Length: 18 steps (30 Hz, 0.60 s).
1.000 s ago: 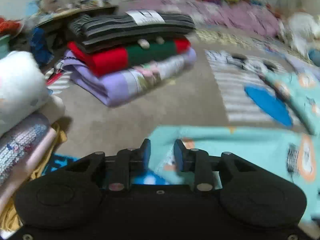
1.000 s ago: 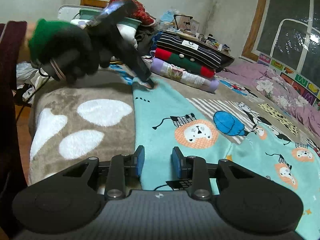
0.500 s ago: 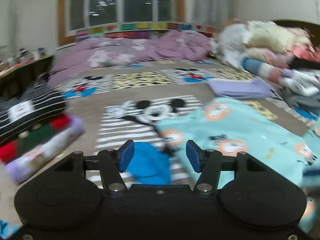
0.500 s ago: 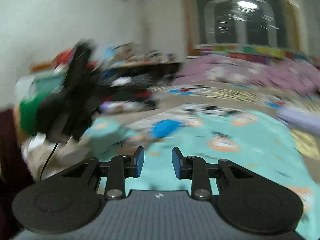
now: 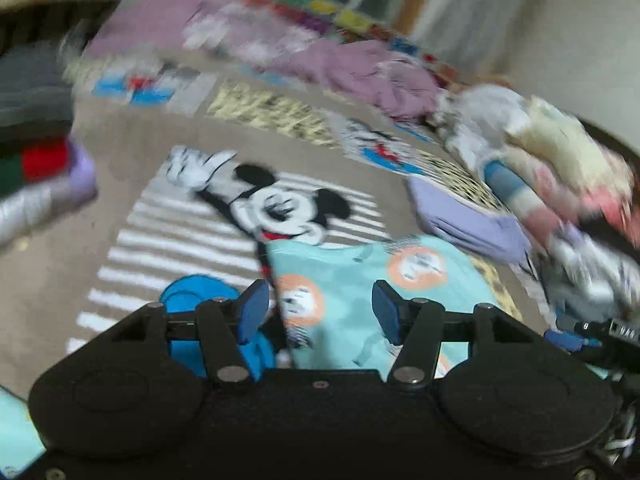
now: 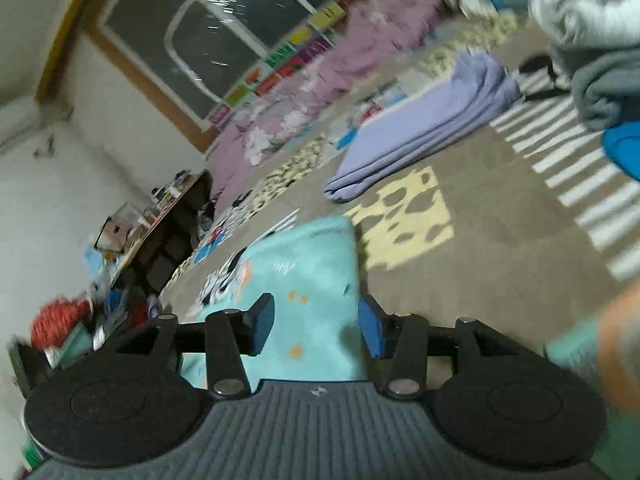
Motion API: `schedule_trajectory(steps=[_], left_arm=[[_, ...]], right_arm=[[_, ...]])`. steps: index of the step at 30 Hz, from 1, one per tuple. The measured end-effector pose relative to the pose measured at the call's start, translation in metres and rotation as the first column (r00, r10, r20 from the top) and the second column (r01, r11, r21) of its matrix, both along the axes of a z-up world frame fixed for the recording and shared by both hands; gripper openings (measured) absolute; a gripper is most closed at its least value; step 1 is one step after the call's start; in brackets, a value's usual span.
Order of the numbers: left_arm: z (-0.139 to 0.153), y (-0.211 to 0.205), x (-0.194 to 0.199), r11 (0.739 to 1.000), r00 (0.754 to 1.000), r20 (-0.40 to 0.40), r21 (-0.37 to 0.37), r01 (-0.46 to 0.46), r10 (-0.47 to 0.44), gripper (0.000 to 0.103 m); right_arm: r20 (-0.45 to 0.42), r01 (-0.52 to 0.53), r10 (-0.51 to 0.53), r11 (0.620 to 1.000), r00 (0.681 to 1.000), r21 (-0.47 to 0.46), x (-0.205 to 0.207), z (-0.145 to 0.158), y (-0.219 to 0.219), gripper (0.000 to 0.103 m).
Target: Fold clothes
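A turquoise garment with orange lion prints (image 5: 360, 280) lies on the Mickey Mouse blanket (image 5: 200, 216) on the bed. My left gripper (image 5: 320, 308) is open and empty just above the garment's left part. In the right wrist view the same garment (image 6: 304, 264) lies under my right gripper (image 6: 316, 322), which is open and empty over its far edge. The right gripper's tip (image 5: 576, 338) shows at the right edge of the left wrist view. Both views are blurred.
A stack of folded clothes (image 5: 44, 168) sits at the left. A folded lilac cloth (image 5: 468, 220) (image 6: 420, 128) lies beyond the garment. A heap of unfolded laundry (image 5: 560, 184) is at the right. A purple floral quilt (image 6: 320, 80) lies under the window.
Both grippers have swung to the right across the bed and opened wider. The left one let go of the garment's edge it was pinching a second ago.
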State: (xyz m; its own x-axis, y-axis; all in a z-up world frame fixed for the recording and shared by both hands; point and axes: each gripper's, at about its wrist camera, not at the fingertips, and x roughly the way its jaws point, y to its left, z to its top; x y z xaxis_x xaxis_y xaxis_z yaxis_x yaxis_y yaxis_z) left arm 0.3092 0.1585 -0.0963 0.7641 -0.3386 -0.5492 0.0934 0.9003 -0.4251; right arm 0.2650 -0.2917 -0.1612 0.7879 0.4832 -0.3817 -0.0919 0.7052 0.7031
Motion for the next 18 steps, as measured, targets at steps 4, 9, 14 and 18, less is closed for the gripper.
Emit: schedule_trajectory(steps=[4, 9, 14, 18], left_arm=[[-0.02, 0.013, 0.033, 0.992, 0.996, -0.084, -0.122, -0.02, 0.009, 0.056], [-0.035, 0.01, 0.059, 0.984, 0.989, -0.144, -0.177, 0.002, -0.028, 0.056], [-0.042, 0.016, 0.066, 0.972, 0.985, -0.168, -0.236, 0.002, -0.043, 0.055], [-0.048, 0.021, 0.07, 0.959, 0.981, -0.185, -0.284, 0.0, -0.055, 0.055]], right_arm=[[-0.084, -0.027, 0.028, 1.0, 0.996, 0.016, 0.064, -0.01, -0.004, 0.055], [-0.168, -0.05, 0.058, 0.998, 0.984, 0.048, 0.115, -0.034, 0.001, 0.056], [-0.209, -0.073, 0.099, 0.989, 0.973, 0.13, 0.139, -0.039, -0.001, 0.059], [-0.275, -0.106, 0.178, 0.96, 0.945, 0.257, 0.158, -0.036, -0.011, 0.072]])
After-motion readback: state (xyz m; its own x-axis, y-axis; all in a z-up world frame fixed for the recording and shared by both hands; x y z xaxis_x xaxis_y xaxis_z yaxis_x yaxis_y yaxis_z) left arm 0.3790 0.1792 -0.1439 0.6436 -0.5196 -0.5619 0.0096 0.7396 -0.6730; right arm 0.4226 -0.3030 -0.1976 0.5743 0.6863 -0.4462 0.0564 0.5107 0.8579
